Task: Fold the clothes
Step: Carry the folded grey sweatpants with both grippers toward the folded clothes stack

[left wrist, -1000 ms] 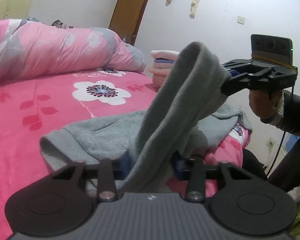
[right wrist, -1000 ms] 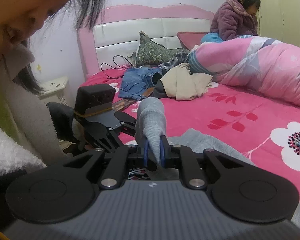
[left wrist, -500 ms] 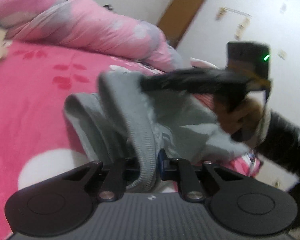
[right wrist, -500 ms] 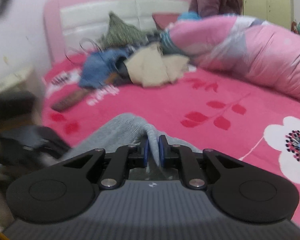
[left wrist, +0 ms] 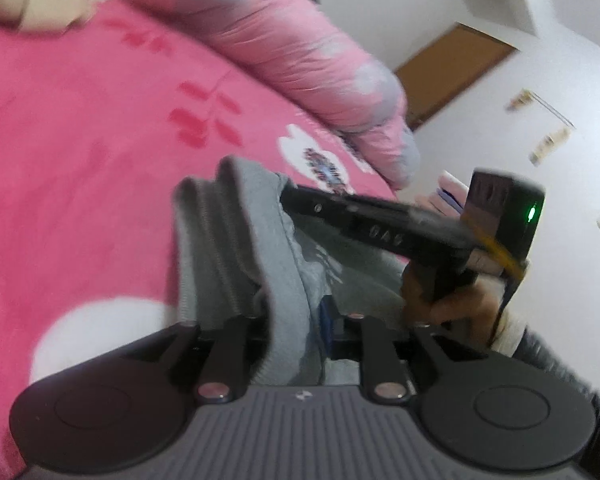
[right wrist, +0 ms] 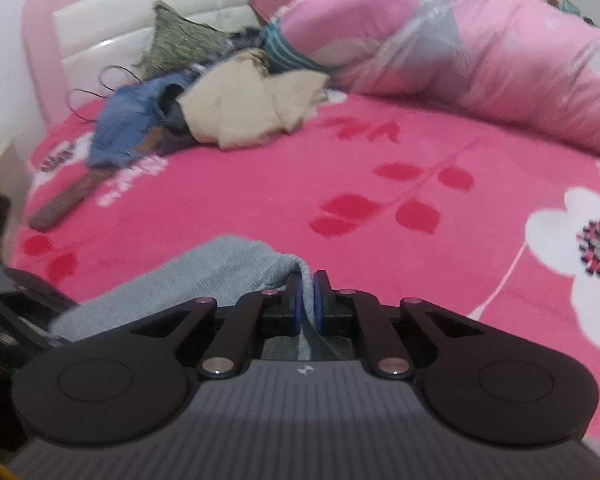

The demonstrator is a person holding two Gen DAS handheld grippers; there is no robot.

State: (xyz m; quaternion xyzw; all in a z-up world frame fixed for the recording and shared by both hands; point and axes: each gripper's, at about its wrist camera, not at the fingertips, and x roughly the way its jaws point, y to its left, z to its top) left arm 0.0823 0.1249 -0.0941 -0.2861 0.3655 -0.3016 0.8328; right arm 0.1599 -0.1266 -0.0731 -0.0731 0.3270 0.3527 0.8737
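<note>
Nearest in the left wrist view, the left hand-held gripper (left wrist: 296, 320) has a thick ribbed band of the grey knitted garment (left wrist: 236, 240) between its 2 black fingers, and its jaws are opening around that cloth. The garment lies bunched in folds on the bright pink flowered bed cover (left wrist: 80, 152), with its ribbed edges doubled up towards the far side. Just beyond, the right hand-held gripper (left wrist: 288, 196) reaches in from the right, its tips at the garment's upper fold, carried by a hand (left wrist: 452, 300) in a dark sleeve. In the right wrist view the right hand-held gripper (right wrist: 307, 300) is pinched almost fully closed on a thin fold of the same grey garment (right wrist: 220, 272), which spreads to the near left on the bed cover (right wrist: 340, 160). Farther off sit a heap of blue denim and beige clothes (right wrist: 220, 116), a rolled pink and grey quilt (right wrist: 480, 52) at the far right, and the pink and white padded headboard (right wrist: 112, 28).
</note>
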